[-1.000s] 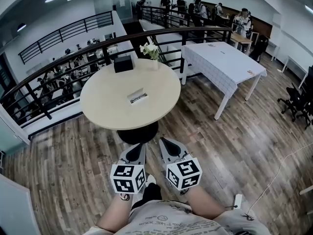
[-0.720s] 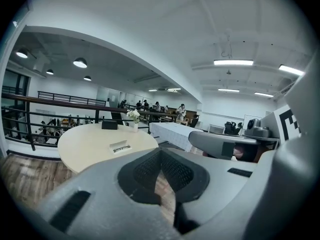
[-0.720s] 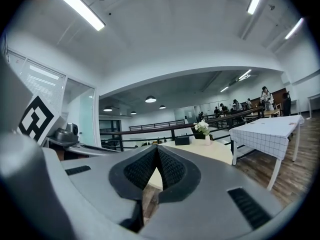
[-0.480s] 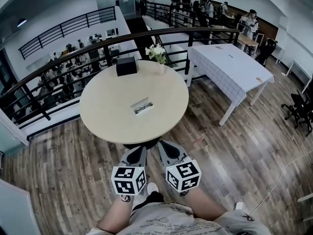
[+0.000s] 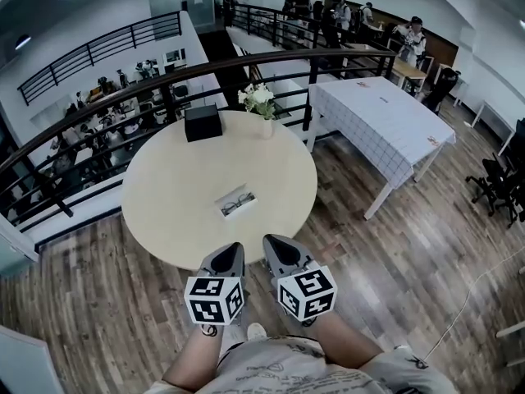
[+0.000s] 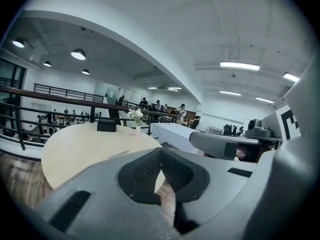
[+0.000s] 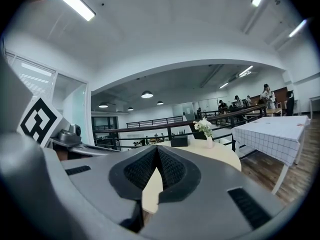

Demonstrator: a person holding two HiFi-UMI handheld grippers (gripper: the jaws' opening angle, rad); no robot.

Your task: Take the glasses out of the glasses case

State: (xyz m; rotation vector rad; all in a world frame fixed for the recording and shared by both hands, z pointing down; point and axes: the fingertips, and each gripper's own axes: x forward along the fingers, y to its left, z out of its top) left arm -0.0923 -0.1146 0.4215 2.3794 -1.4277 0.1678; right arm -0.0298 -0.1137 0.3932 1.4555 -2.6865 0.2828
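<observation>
Both tongs sit at the bottom centre of the head view, the left gripper and the right gripper side by side with their noses pointing up-frame. Each gripper's own view shows me its jaws pressed together at the tips with nothing between them, so I'm carrying nothing.

Over the last second the round table has slid down the frame toward me. Its near rim now meets the jaw tips in the picture, where a second ago the table's dark base and some floor showed between. I read that as the approach nearly finished. The task itself is not begun, and I'd judge the jaws must part before either can take hold.

At mid-frame, on the near half of the tabletop, lies the glasses case. It is open as far as I can tell, with the glasses dark inside it. Only the head view shows this clearly. The left gripper view gives just a pale sliver on the tabletop left of its jaws, possibly the case, and the right gripper view hides that spot behind its own jaws.

Farther up, at the far rim, stand a black box and a vase of flowers; both gripper views show those plainly.
</observation>
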